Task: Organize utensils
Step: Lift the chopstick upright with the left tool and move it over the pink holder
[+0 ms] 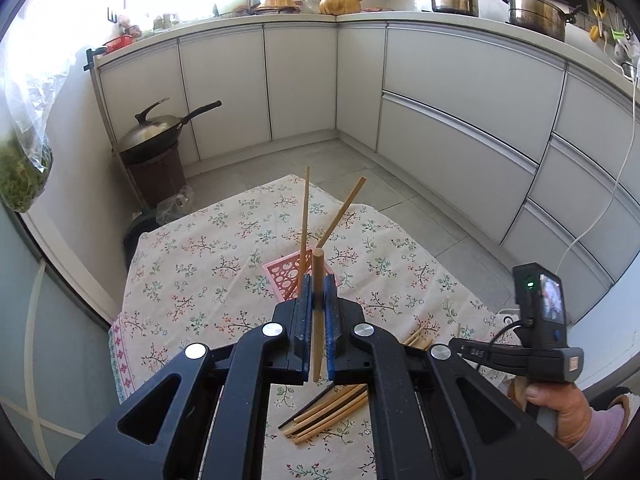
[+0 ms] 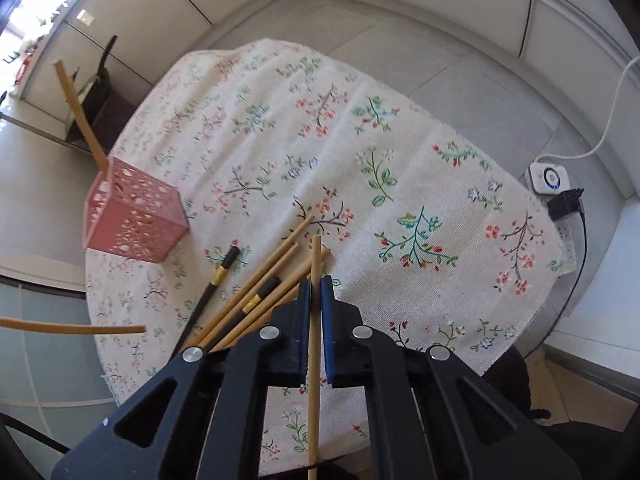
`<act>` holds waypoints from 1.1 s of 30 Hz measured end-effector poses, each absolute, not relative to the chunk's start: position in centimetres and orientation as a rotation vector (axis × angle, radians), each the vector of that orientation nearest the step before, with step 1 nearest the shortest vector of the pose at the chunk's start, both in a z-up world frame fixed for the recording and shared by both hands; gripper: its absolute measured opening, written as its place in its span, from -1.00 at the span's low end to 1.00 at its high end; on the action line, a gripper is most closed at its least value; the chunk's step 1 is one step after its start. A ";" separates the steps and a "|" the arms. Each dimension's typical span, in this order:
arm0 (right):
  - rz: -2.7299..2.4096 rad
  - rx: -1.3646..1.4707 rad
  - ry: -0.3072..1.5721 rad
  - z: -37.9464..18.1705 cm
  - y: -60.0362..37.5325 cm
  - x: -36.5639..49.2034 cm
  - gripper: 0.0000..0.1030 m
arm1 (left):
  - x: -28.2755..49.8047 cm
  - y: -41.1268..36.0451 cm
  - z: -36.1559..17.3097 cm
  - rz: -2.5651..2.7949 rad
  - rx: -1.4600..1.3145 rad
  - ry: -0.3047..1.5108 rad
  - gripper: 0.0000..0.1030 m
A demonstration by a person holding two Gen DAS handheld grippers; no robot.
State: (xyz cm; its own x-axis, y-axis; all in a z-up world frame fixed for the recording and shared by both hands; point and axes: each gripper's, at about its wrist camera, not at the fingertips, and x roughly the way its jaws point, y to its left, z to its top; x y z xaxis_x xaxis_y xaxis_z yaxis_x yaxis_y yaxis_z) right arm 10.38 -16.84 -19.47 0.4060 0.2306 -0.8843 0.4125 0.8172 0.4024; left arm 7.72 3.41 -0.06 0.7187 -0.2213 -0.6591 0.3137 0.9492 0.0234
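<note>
While both tools are loaded, I log the count as follows.

Stowed: two bamboo chopsticks stand in the pink holder, leaning apart; the holder sits on the floral tablecloth, toward its far left side as my right camera sees it.

In transit, left: my left gripper is clamped on one bamboo chopstick, held roughly upright, just in front of the holder in the left camera; whether it is over the opening I cannot tell.

In transit, right: my right gripper is closed on another bamboo chopstick, at or just above the loose pile.

Outstanding: the loose pile on the cloth, several bamboo sticks plus two black chopsticks with gold bands, lying fanned together near the table's close edge.

Assessment: I judge the job under halfway. Two are in, two are in hand, and the larger share is yet to be lifted.
</note>
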 end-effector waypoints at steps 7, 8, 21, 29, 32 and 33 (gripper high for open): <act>-0.035 0.597 1.079 -14.8 -17.1 8.0 -0.89 | 7.7 3.8 0.2 -0.285 0.106 0.707 -0.91; -0.025 0.591 1.069 -14.2 -17.1 7.9 -0.89 | 7.7 3.8 0.3 -0.283 0.102 0.707 -0.91; 0.098 0.543 0.882 -5.7 -17.4 5.9 -0.89 | 8.0 4.8 0.9 -0.257 0.051 0.696 -0.91; 0.124 0.602 0.802 -2.4 -19.8 6.3 -0.89 | 8.1 5.2 3.5 -0.251 -0.015 0.635 -0.91; 0.131 0.629 0.777 -1.6 -21.1 6.6 -0.89 | 8.2 5.5 4.8 -0.249 -0.045 0.601 -0.91; 0.132 0.633 0.772 -1.5 -21.4 6.7 -0.89 | 8.3 5.8 5.4 -0.244 -0.059 0.581 -0.91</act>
State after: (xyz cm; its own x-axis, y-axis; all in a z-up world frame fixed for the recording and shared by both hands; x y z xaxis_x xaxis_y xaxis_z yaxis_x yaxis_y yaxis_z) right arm 6.73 -21.41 -1.49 0.7183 0.3353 -0.6096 0.1132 0.8082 0.5779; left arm 8.25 5.76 5.44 0.8079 -0.2442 -0.5363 0.2112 0.9696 -0.1235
